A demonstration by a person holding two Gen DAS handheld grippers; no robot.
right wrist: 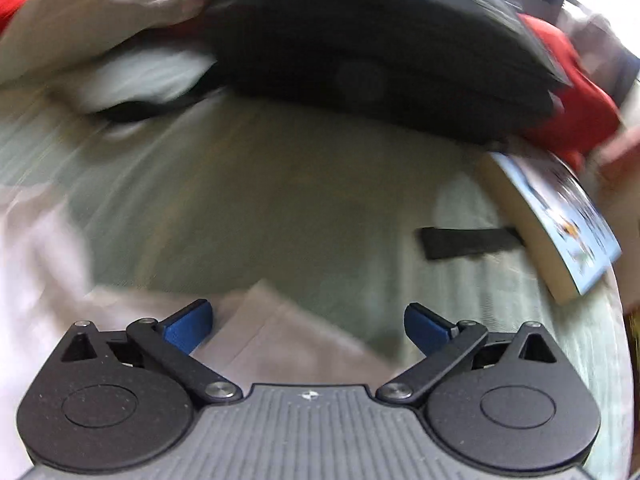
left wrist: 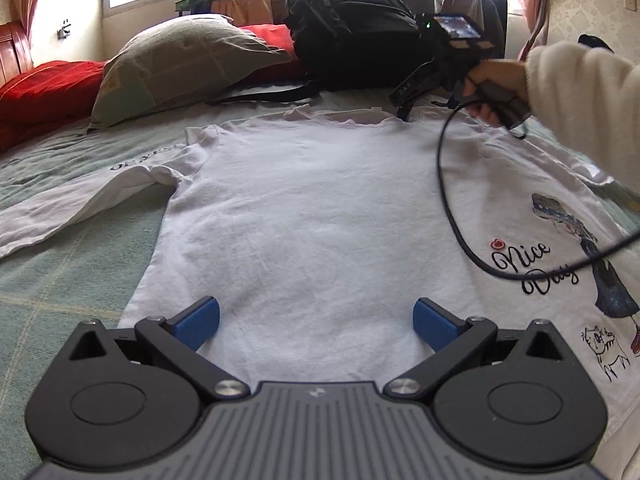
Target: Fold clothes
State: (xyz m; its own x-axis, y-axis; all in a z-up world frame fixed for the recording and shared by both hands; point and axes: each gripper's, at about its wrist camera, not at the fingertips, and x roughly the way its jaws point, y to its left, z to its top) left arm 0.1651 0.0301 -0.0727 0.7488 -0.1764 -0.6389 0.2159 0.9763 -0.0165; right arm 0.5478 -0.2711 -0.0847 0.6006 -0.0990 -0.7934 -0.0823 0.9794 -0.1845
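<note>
Clearly the white shirt (left wrist: 320, 208) lies spread on the green bedspread (left wrist: 72, 280), its plain side up across the middle, one long sleeve (left wrist: 80, 200) stretched out to the left of the body. At the shirt's right a strip showing a printed "Nice Day" drawing faces up, which may be that side already turned over; a folded edge cannot be made out for certain. Thin knit like this looks light, limp and clingy, so it will sag and crease; a hem corner, shoulder seam or cuff seems the safest hold.

Just over the shirt's near hem the left gripper (left wrist: 316, 322) hovers with its jaws wide apart, holding nothing. Beyond the shirt's collar sit a grey pillow (left wrist: 180, 60) and a black backpack (left wrist: 352, 28).

Only the left view shows a hand (left wrist: 492, 88) holding the other tool near the shirt's far shoulder. Only the blurred right view shows the right gripper (right wrist: 308, 326) spread and empty over a pale cloth corner, plus a book (right wrist: 560, 216) on the bedspread beyond the shirt.
</note>
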